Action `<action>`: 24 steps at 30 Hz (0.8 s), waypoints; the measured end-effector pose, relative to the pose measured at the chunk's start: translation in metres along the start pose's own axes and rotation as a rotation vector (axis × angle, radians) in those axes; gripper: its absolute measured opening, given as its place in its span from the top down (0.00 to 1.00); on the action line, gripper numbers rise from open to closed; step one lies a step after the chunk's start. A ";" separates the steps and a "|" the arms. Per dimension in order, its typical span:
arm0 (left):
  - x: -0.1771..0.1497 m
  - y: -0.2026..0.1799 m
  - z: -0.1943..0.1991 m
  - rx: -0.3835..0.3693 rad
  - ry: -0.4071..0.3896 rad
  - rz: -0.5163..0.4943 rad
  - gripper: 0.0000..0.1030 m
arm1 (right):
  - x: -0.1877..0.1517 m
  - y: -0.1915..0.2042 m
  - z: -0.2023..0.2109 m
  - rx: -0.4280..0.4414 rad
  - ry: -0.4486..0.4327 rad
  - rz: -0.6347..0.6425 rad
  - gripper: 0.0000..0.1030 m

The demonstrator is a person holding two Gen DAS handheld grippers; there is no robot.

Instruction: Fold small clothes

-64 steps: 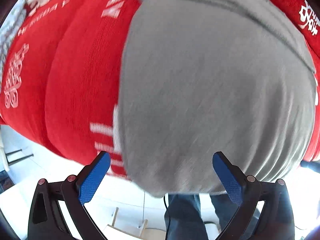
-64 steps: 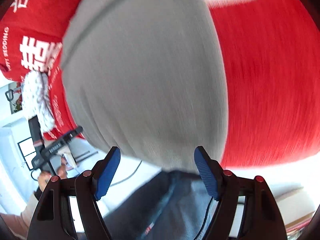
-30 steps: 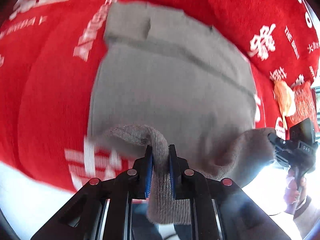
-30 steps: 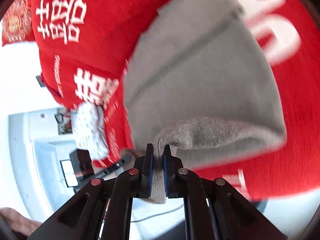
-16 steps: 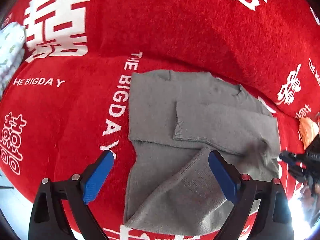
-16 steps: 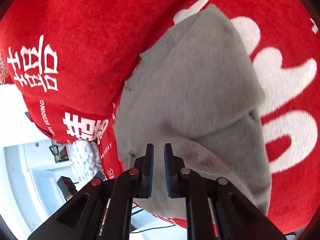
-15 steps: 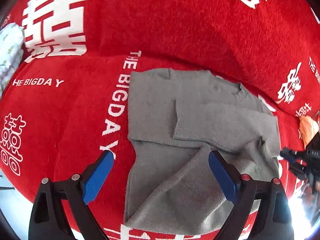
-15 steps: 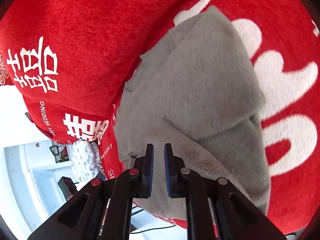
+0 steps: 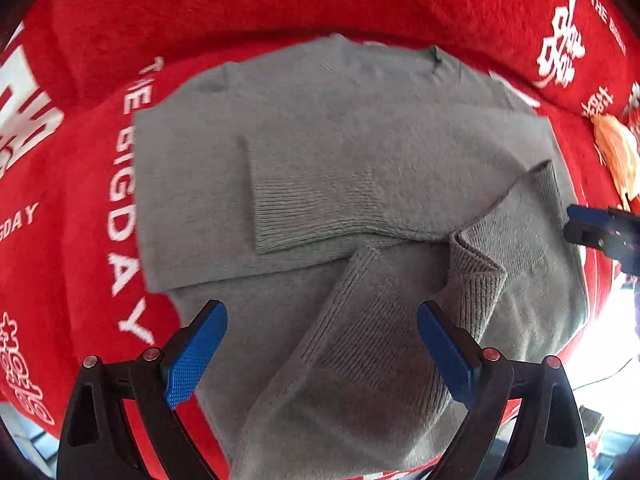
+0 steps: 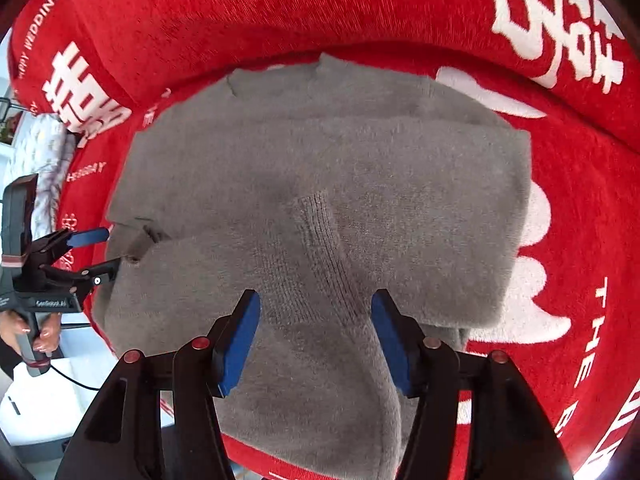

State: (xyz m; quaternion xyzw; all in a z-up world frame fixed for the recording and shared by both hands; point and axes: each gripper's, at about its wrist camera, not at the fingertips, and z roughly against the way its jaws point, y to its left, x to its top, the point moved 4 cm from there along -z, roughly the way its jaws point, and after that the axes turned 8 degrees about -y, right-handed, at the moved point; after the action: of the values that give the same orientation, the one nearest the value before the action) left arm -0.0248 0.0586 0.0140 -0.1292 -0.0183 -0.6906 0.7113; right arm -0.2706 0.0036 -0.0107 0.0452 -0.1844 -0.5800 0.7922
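Left gripper point(image 9: 318, 354): fingers spread wide, holding nothing, above the near hem. Grey knit sweater point(image 9: 344, 168): lying flat, sleeves folded across the body, on a red cloth point(image 9: 240, 4) with white lettering. Right gripper point(image 10: 316, 340): fingers parted, holding nothing. Orange item point(image 9: 618, 156) at the cloth's right edge; bright white room beyond.

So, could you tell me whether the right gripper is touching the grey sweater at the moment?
Cannot tell. In the right wrist view the right gripper is open above the grey sweater, nothing between its fingers, but fingertip contact isn't plain.
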 end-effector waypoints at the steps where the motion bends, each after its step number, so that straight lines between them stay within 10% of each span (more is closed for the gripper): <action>1: 0.000 -0.001 -0.002 -0.012 0.009 -0.001 0.07 | 0.000 -0.002 -0.003 0.002 0.006 -0.011 0.39; 3: -0.001 -0.006 -0.006 -0.057 0.026 -0.018 0.13 | 0.002 -0.003 -0.009 0.001 0.015 -0.025 0.39; 7: -0.007 -0.018 -0.017 -0.092 0.089 -0.097 0.81 | 0.001 -0.001 -0.014 -0.044 0.021 -0.025 0.42; 8: -0.009 -0.019 -0.019 -0.094 0.100 -0.115 0.90 | 0.001 0.002 -0.015 -0.054 0.018 -0.021 0.58; 10: -0.010 -0.018 -0.011 -0.114 0.085 -0.119 0.92 | -0.002 0.007 -0.017 -0.105 0.027 0.013 0.94; 24: 0.058 0.050 0.114 -0.086 -0.218 0.068 0.92 | 0.042 0.023 0.094 -0.111 -0.209 -0.009 0.94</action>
State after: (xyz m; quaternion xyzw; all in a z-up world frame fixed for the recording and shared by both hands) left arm 0.0449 0.0266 0.1275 -0.2347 -0.0615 -0.6479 0.7221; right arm -0.2714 -0.0152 0.0932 -0.0586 -0.2332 -0.5946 0.7672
